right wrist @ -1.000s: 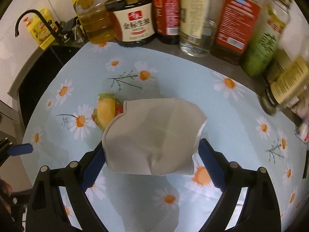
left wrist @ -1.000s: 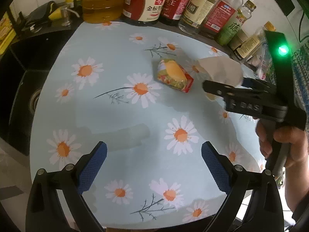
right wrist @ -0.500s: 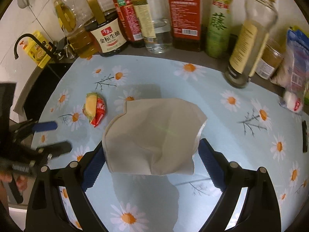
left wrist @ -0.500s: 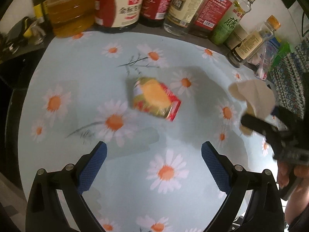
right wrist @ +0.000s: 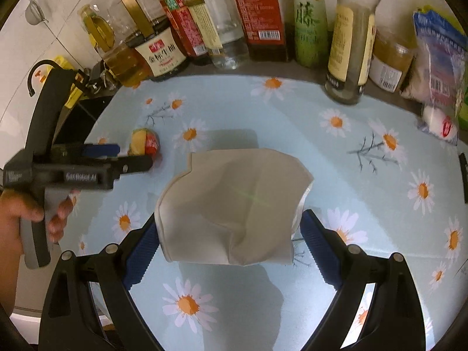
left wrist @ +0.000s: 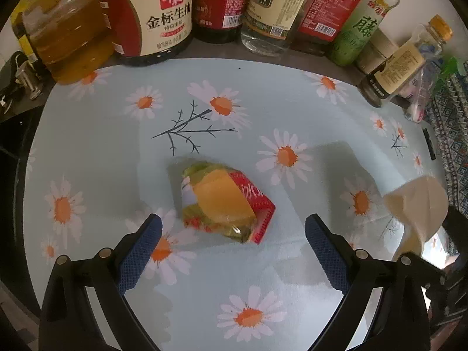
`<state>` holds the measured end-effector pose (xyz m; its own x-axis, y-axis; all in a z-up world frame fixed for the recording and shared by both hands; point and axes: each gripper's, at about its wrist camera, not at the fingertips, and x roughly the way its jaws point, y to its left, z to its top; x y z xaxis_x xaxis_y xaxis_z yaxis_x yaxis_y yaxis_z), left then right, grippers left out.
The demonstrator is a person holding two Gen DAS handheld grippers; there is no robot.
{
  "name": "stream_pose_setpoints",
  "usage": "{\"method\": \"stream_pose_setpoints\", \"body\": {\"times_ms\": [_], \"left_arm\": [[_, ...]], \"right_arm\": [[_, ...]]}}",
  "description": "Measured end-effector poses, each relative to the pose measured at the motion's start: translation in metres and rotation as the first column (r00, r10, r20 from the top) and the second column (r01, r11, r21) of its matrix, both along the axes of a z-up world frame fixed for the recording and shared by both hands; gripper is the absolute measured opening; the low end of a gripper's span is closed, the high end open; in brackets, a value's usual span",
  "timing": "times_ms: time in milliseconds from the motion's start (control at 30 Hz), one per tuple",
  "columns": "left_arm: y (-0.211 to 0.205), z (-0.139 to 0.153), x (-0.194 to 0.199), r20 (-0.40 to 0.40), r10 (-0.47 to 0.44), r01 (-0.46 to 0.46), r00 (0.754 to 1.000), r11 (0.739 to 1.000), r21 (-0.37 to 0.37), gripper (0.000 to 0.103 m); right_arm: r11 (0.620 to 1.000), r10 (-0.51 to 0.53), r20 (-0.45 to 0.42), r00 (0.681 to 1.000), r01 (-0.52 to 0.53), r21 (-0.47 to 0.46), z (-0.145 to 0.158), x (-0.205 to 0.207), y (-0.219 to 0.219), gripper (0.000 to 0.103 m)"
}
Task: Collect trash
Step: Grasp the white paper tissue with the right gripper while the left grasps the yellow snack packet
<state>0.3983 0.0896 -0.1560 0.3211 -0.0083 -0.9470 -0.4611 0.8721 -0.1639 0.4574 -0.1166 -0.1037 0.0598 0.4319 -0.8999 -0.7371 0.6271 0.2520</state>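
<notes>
A crumpled snack wrapper (left wrist: 225,201), yellow, green and red, lies on the daisy-print table cover (left wrist: 263,111). My left gripper (left wrist: 232,234) is open just short of it, with a blue fingertip on either side of its near end. In the right wrist view the same wrapper (right wrist: 144,143) sits right at the tips of the left gripper (right wrist: 122,156), which a hand (right wrist: 17,213) holds. My right gripper (right wrist: 229,225) is shut on a beige crumpled paper (right wrist: 234,204), held above the table with its shadow below. That paper (left wrist: 418,204) shows at the right edge of the left wrist view.
A row of sauce and oil bottles (left wrist: 163,20) lines the back of the table, also seen from the right (right wrist: 263,14). Plastic food bags (right wrist: 438,58) lie at the back right. A dark sink with a tap (right wrist: 35,73) is at the left. A patterned cloth (left wrist: 450,134) lies at the right.
My left gripper has moved forward, so the wrapper now lies at its fingertips. The right gripper has drawn back to the right, still holding the beige paper.
</notes>
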Motion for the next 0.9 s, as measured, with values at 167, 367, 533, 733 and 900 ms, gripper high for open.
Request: {"method": "stream_pose_setpoints", "body": {"times_ms": [167, 367, 533, 733, 900], "left_arm": [[0.003, -0.004, 0.007, -0.001, 0.000, 0.000, 1.000, 1.000, 0.011, 0.094], [0.004, -0.009, 0.014, -0.017, -0.021, 0.021, 1.000, 0.999, 0.035, 0.079], [0.004, -0.007, 0.012, 0.001, -0.017, 0.017, 1.000, 0.999, 0.039, 0.065], [-0.001, -0.005, 0.007, 0.021, -0.042, 0.042, 0.999, 0.998, 0.038, 0.064], [-0.003, 0.002, -0.006, 0.035, -0.065, 0.064, 0.997, 0.997, 0.041, 0.064]], "right_arm": [[1.000, -0.003, -0.015, 1.000, 0.003, 0.002, -0.005, -0.001, -0.005, 0.091], [1.000, 0.003, -0.025, 1.000, -0.003, 0.004, -0.006, -0.004, -0.006, 0.091], [1.000, 0.010, -0.026, 1.000, -0.010, 0.002, -0.006, -0.009, -0.006, 0.091], [1.000, 0.011, -0.021, 1.000, -0.011, 0.003, -0.003, -0.014, -0.006, 0.091], [1.000, 0.010, -0.011, 1.000, -0.010, 0.000, 0.001, -0.024, -0.003, 0.091]]}}
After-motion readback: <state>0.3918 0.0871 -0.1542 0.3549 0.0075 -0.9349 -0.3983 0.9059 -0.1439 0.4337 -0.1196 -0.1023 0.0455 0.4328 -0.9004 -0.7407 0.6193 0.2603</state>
